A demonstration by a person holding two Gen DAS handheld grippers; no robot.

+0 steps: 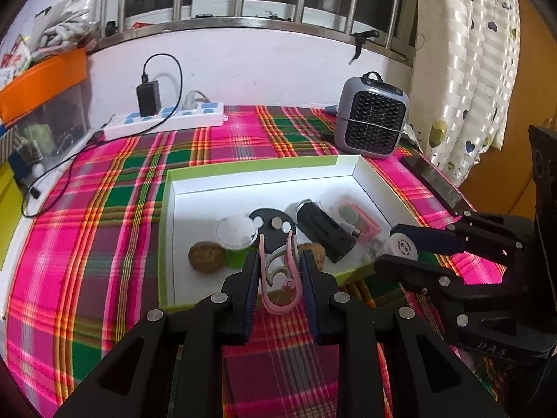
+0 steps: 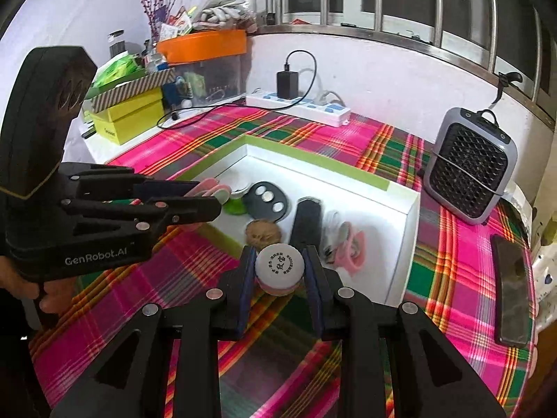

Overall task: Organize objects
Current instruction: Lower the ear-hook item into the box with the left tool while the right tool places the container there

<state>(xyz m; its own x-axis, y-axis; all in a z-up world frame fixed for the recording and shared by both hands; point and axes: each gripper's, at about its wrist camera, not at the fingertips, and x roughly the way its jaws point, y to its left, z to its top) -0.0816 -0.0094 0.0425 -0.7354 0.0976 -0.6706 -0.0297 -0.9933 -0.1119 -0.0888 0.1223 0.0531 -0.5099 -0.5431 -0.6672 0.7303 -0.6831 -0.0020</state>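
objects to be sorted sit mostly inside a shallow white box with a green rim (image 1: 250, 169) on the pink and green plaid cloth (image 1: 104, 209). in the box lie two walnuts, one at the left (image 1: 206, 257), a white-lidded green cup (image 1: 235, 235), a black disc with round silver spots (image 1: 273, 221), a black rectangular device (image 1: 322, 226) and a pink item (image 1: 358, 217) near the right wall. the left gripper (image 1: 280, 268) is closed tight on a pink and grey clip (image 1: 278, 275), which stands between its blue pads above the near rim of the box. the right gripper (image 2: 280, 268) is closed on a small round white-capped jar with printed characters (image 2: 279, 266), held over the cloth just in front of the box's near edge; in the left wrist view it shows at the right, the jar's cap facing the camera. behind the box a white power strip (image 1: 167, 122) with a black charger plugged in lies by the wall, a grey mini fan (image 1: 370, 118) stands at the back right, and a dark phone (image 2: 511, 299) lies on the cloth to the right.
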